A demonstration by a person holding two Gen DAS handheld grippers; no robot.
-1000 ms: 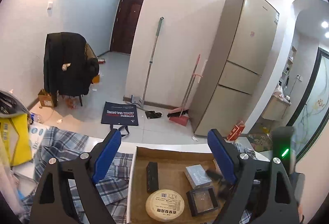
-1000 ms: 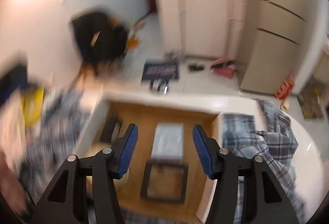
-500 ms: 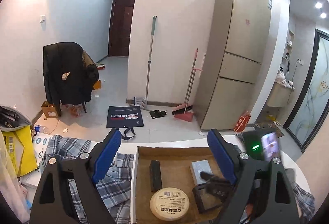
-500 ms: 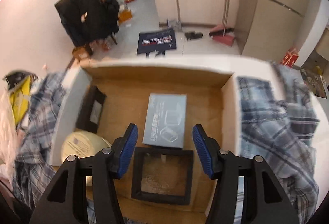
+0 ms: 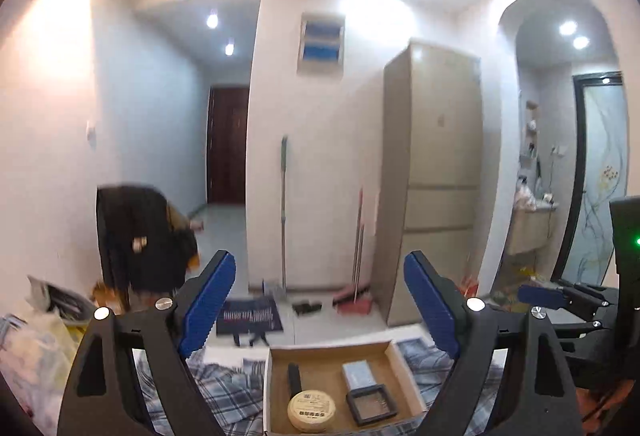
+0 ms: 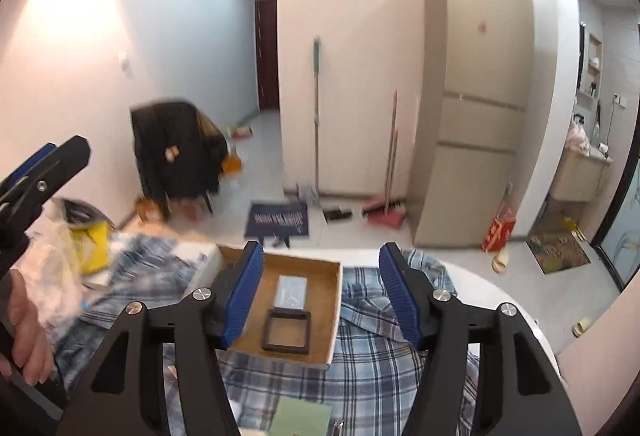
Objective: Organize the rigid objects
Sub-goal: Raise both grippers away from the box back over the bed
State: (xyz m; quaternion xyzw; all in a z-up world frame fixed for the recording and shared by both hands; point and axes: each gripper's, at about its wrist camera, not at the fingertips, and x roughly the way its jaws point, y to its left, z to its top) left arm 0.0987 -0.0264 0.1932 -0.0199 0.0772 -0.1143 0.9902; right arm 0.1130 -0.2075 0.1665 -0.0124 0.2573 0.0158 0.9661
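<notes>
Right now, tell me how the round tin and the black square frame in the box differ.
The round tin is a cream disc with a printed label on top; the black square frame is dark, angular, with a greyish centre. The tin sits at the box's near left, the frame at its near right. Both lie flat.

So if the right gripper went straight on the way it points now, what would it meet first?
Probably the cardboard box on the plaid cloth, near the grey packet; the right gripper is open and empty.

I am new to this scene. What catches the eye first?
An open cardboard box sits on a plaid cloth, holding a round tin, a black frame and a grey packet. Both grippers, left and right, hang open above it.
</notes>
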